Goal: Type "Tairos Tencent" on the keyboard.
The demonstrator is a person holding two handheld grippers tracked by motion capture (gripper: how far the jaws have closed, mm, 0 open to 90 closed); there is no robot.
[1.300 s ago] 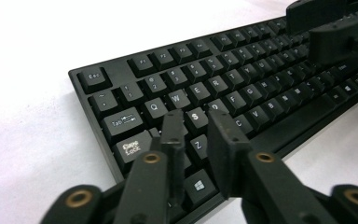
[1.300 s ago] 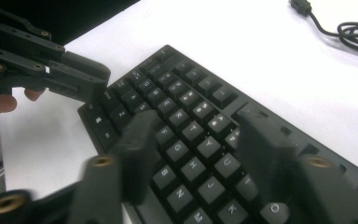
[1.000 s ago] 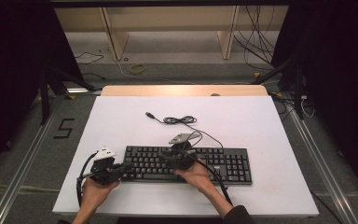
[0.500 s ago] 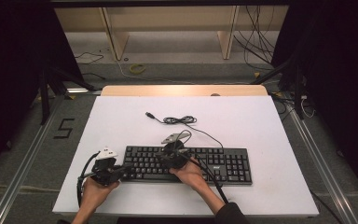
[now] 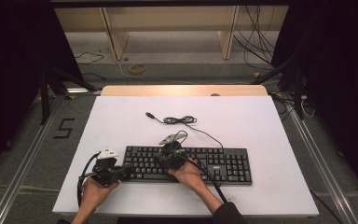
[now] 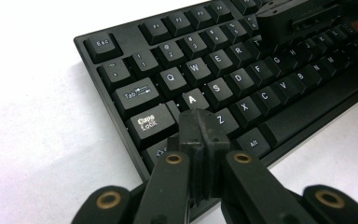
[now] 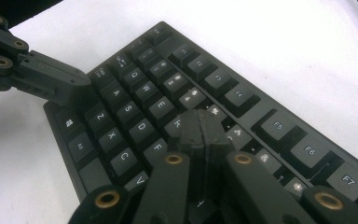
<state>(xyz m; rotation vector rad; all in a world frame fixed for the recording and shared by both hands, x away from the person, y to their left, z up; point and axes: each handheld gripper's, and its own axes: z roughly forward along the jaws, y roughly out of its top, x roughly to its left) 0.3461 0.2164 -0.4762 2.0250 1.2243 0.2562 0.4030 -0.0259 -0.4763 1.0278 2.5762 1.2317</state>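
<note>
We've got both sets of jaws pressed together, nothing pinched: left gripper tip over the keyboard left end, right gripper mid-left rows.

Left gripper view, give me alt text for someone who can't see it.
A shut black two-jaw claw hovers over the left end of a black plastic computer keyboard, its tip near the A and Z keys. The keyboard lies on a white table; another black claw hangs over the upper keys.

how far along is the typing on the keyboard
Done: both claws are shut into blunt tips. In hand: the left claw sits at the keyboard's left end, between A and Z; the right claw is over the upper letter rows. Left: no screen in view, and its cable lies unplugged.
</note>
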